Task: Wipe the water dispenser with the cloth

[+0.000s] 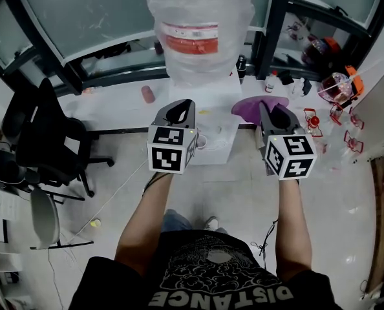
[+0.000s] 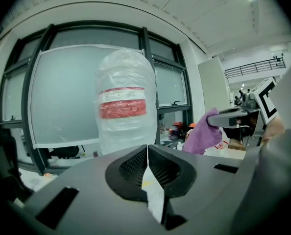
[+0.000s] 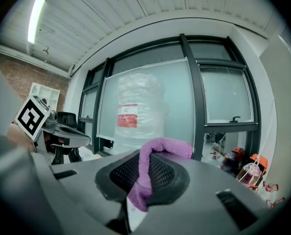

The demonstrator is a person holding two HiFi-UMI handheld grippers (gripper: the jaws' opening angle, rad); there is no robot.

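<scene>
- cloth (image 1: 260,106): purple, plain.
- water dispenser (image 1: 214,99): white body.
- bottle (image 1: 195,31) on top: clear under cloudy film, with a red-and-white label band.
- left hand-held gripper (image 1: 179,110), right hand-held gripper (image 1: 274,113): dark grey shells with black mesh-textured pads. cubes white with black square markers.
- office chair (image 1: 43,141): black.
- floor (image 1: 244,192): pale grey.
- shirt (image 1: 211,276): black, white print.
</scene>
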